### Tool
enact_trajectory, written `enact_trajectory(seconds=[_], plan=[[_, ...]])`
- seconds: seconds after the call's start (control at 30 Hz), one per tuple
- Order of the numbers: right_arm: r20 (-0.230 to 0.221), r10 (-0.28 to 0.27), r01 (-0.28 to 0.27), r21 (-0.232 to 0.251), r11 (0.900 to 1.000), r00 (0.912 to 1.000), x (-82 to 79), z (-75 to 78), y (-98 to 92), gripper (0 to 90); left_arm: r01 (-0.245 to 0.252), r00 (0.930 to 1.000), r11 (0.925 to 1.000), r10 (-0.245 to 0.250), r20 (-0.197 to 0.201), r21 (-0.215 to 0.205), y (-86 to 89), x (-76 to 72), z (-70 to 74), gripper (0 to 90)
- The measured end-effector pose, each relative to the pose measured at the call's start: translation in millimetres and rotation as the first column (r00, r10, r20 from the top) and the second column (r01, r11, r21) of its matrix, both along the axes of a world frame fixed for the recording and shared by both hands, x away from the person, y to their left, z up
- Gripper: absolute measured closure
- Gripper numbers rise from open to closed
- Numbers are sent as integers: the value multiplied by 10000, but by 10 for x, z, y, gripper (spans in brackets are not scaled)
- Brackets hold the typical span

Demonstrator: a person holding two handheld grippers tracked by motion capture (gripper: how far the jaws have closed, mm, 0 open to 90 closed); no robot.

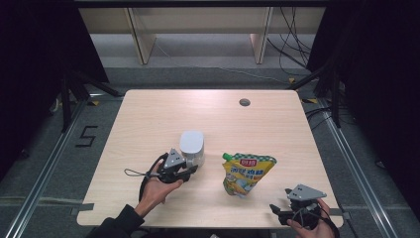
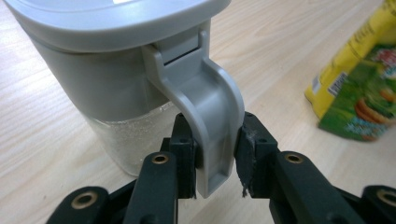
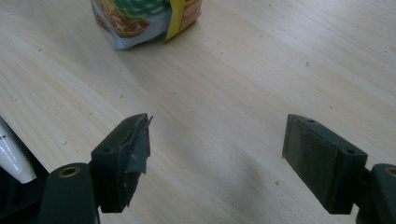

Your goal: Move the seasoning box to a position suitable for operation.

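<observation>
A clear container point(image 1: 192, 144) with a grey lid stands left of the table's middle, and white grains fill its lower part point(image 2: 130, 135). My left gripper point(image 1: 190, 171) comes at it from the near side, both pads pressed on the grey handle point(image 2: 210, 107) that curves down from the lid; the left gripper point(image 2: 215, 154) is shut on it. A yellow and green pouch point(image 1: 245, 173) with a green cap lies to the container's right, its edge also in the pouch point(image 2: 364, 93) point(image 3: 144, 18). Near the front right corner my right gripper point(image 1: 276, 214) point(image 3: 217, 140) stands open over bare wood.
The light wooden table point(image 1: 148, 114) has a round cable hole point(image 1: 244, 102) at the back. A white object point(image 3: 11, 154) shows past the table's edge. Black curtains, wooden shelf legs and floor cables lie beyond.
</observation>
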State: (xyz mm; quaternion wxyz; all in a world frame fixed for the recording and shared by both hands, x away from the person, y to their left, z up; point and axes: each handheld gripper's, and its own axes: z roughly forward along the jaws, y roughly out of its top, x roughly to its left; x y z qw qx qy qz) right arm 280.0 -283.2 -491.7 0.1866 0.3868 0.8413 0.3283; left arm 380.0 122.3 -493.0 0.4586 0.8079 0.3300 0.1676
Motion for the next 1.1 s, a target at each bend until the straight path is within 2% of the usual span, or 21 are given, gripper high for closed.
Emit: enact_trajectory(seconds=[0.07, 0.1, 0.17, 0.2, 0.27, 0.33, 0.37, 0.4, 0.43, 0.5, 0.53, 0.63, 0.7, 0.77, 0.83, 0.9, 0.93, 0.97, 1.0, 1.07, 1.1], plan=[[14, -5, 5, -29, 10000, 10000, 5, -3, -5, 243, 12, 9999, 9999, -13, 104, 151, 107, -32, 10, 686], [-1, -16, 16, -21, 10000, 10000, 4, -1, -3, 243, -34, 10000, 10000, 34, 79, 12, 137, -40, 13, 683], [24, 46, -46, -48, 10000, 10000, 6, 0, -2, 243, -15, 9999, 10000, 14, 151, 72, 191, -39, 23, 680], [106, 162, -161, -98, 9998, 9998, 13, 2, -6, 243, -231, 9997, 9997, 230, 99, 26, 254, -50, 32, 676], [102, 150, -149, -95, 9998, 9998, 14, 2, -6, 244, -283, 9996, 9996, 283, -11, 99, 296, -53, 39, 675], [66, 228, -228, -98, 9997, 9997, 12, -2, 1, 243, -388, 9988, 9992, 385, 293, 92, 380, -36, 40, 673], [125, 257, -255, -157, 9996, 9996, 16, -6, 1, 243, -387, 9985, 9984, 371, 400, 414, 426, -22, 51, 670], [125, 257, -255, -157, 9996, 9996, 16, -6, 1, 243, -387, 9985, 9984, 371, 400, 414, 426, -22, 51, 668], [110, 253, -251, -171, 9995, 9996, 19, -5, 6, 243, -855, 9955, 9962, 846, 433, 185, 462, -21, 43, 664], [104, 274, -272, -166, 9995, 9996, 18, -5, 9, 243, -922, 9945, 9956, 912, 510, 182, 482, -10, 42, 655], [-140, 60, -60, -17, 10000, 9999, -5, -4, 26, 243, -1197, 9915, 9926, 1186, 534, 179, 507, 0, 39, 647], [-180, -16, 16, 4, 10000, 9998, -6, -3, 28, 243, -1575, 9860, 9875, 1567, 572, 88, 523, 17, 26, 635], [-139, 60, -60, -23, 10000, 9999, -4, -4, 27, 245, -1660, 9847, 9861, 1657, 548, 19, 525, 29, 23, 622], [-73, 138, -139, -138, 9998, 9999, 3, -7, 29, 249, -1834, 9796, 9830, 1819, 859, 98, 507, 60, 10, 675], [-77, 127, -127, -97, 9999, 9999, -5, -4, 34, 249, -1841, 9802, 9829, 1836, 735, -6, 507, 54, 7, 680], [-106, 128, -128, -66, 9999, 9999, -8, 0, 32, 250, -1730, 9814, 9849, 1722, 850, 22, 516, 64, 6, 681], [-30, 147, -148, -119, 9998, 9999, 0, -3, 27, 250, -1739, 9827, 9848, 1737, 637, -32, 524, 47, 10, 682], [-30, 147, -148, -119, 9998, 9999, 0, -3, 27, 250, -1739, 9827, 9848, 1737, 637, -32, 524, 47, 10, 683], [-106, 90, -91, -93, 9999, 9999, -2, -6, 25, 250, -1674, 9852, 9855, 1682, 330, -259, 537, 29, 11, 684], [-24, 193, -193, -150, 9997, 9998, 3, -10, 18, 250, -1625, 9864, 9864, 1630, 217, -250, 557, 12, 18, 684], [-102, 116, -117, -139, 9998, 9999, 1, -12, 22, 250, -1339, 9908, 9909, 1340, 172, -109, 579, -45, 33, 684]])
